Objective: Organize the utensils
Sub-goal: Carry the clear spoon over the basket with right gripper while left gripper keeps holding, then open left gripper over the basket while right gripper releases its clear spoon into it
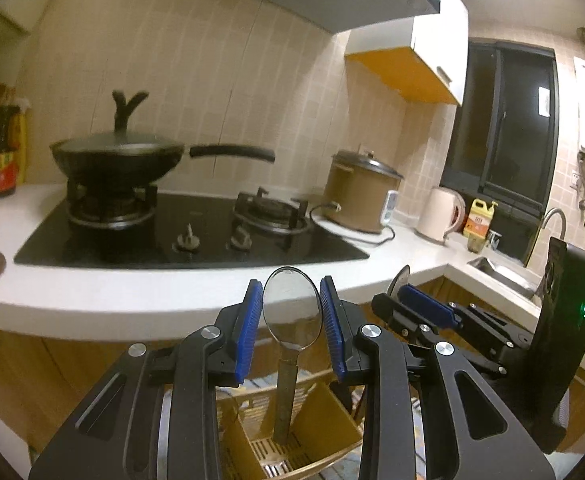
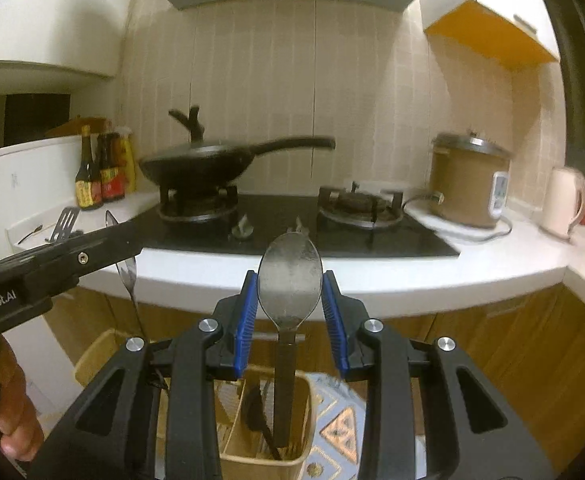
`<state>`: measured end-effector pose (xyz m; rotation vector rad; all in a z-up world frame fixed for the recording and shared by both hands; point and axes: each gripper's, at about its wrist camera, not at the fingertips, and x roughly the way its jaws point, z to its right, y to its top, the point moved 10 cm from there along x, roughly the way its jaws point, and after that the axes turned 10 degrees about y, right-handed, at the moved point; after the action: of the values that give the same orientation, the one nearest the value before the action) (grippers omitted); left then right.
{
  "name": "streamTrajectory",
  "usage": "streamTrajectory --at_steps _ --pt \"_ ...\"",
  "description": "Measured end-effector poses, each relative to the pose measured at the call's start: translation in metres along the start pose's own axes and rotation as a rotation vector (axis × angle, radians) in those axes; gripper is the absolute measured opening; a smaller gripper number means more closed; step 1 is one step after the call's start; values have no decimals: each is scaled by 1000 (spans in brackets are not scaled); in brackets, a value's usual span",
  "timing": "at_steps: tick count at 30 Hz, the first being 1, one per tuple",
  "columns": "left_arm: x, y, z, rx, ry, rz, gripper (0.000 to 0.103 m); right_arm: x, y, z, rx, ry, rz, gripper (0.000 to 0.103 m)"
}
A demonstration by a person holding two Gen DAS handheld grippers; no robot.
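Each tool grasps a spoon by its bowl: the left tool (image 1: 291, 316) a shiny steel spoon (image 1: 291, 312), the right tool (image 2: 290, 308) a duller steel spoon (image 2: 290, 276). Both handles hang over a tan divided plastic utensil caddy (image 2: 288, 448) on the floor; a dark utensil already stands in it. Not yet dropped in. A slotted steel spatula (image 2: 65, 222) and a small spoon (image 2: 30, 233) wait on the white surface (image 2: 372, 276), apparently left to do. A black lidded wok (image 2: 196, 166) sits well clear.

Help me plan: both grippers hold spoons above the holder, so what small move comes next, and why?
Probably lower the right gripper so its spoon drops into the utensil holder; the handle hangs just over an open compartment. The left gripper would follow.
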<state>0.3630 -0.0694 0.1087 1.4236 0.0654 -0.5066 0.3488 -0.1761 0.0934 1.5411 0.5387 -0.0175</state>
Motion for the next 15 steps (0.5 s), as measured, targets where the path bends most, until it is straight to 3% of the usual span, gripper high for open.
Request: streamTrajectory --at_steps 6,15 --pt "1 -19 -9 -34 -19 -56 29 3 -23 2 57 40 -52 29" --pt "-27 -29 -25 -104 -78 -107 40 -12 -41 1 199 160 -156 33"
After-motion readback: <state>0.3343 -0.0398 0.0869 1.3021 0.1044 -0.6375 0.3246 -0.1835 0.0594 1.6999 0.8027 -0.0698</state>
